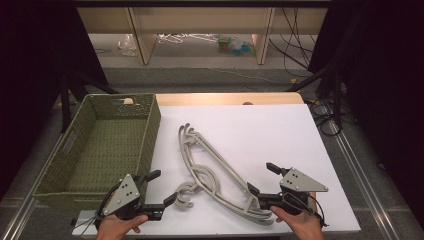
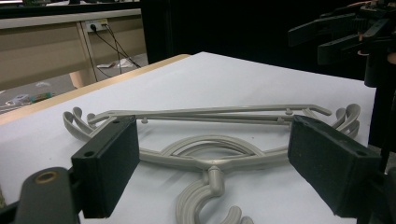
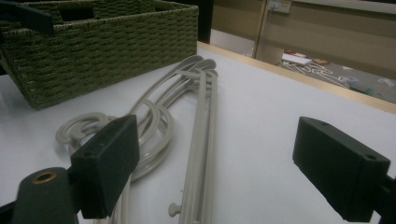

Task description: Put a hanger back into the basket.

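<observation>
A stack of grey plastic clothes hangers [image 1: 212, 172] lies flat on a white table [image 1: 280, 130], running diagonally from the middle of the table toward the person's right side at the near edge. The stack appears to hold about three hangers, though the exact count is hard to tell. Their curled hooks [image 1: 185, 195] point toward the near edge, on the left of the stack. A woven green basket [image 1: 150, 125] sits to the left of the hangers, just apart from their far tips.

The left gripper [image 1: 164, 187], held in the person's left hand [image 1: 117, 227], is just to the left of the hooks, its lower jaw close by them. Its jaws stand wide apart with nothing clamped; in the left gripper view the hangers [image 2: 210, 140] lie on the table beyond the two black pads [image 2: 109, 163], untouched.

The right gripper [image 1: 262, 180], held in the person's right hand [image 1: 297, 225], sits at the near-right end of the hangers. Its jaws are likewise spread and released; one jaw is right by the end of the stack. In the right gripper view the hangers [image 3: 201, 135] stretch away past the left pad, with the basket [image 3: 107, 46] behind them.
</observation>
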`<control>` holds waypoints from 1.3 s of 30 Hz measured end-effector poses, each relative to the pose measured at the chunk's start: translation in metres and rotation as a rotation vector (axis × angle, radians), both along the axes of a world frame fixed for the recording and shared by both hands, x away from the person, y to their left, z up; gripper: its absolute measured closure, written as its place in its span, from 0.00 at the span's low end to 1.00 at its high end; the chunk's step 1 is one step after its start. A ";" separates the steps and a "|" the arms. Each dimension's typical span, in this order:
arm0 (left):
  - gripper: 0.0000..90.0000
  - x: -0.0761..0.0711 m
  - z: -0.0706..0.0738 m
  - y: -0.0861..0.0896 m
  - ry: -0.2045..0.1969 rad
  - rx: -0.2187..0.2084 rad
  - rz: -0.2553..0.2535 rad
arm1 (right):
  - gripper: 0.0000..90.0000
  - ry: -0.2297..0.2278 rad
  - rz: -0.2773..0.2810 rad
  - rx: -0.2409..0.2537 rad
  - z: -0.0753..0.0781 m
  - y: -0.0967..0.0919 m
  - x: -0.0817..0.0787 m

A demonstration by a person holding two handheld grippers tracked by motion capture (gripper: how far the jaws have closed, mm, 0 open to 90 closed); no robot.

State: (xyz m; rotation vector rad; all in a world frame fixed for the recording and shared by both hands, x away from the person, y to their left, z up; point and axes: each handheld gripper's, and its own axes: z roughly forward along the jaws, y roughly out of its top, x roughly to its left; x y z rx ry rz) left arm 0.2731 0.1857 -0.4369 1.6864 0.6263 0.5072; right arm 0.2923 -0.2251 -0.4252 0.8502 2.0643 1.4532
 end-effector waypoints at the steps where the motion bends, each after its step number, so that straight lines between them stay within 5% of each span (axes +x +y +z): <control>1: 0.18 0.000 0.000 0.000 0.000 0.000 0.000 | 0.17 0.000 0.000 0.000 0.000 0.000 0.000; 2: 0.18 0.002 0.001 0.001 -0.023 0.019 -0.013 | 0.17 -0.008 0.006 -0.012 0.000 -0.001 0.000; 16: 0.18 0.002 0.000 0.001 -0.018 0.017 -0.012 | 0.17 0.005 0.024 -0.021 -0.001 0.004 0.001; 28: 0.18 0.001 0.000 0.000 -0.008 0.013 -0.008 | 0.18 0.008 0.060 -0.094 0.003 0.012 -0.002; 34: 0.18 0.001 0.000 0.000 -0.008 0.015 -0.009 | 0.24 0.025 0.121 -0.135 0.004 0.027 -0.006; 39: 0.18 0.001 0.000 0.000 -0.011 0.022 -0.010 | 0.26 0.068 0.199 -0.215 -0.002 0.045 -0.005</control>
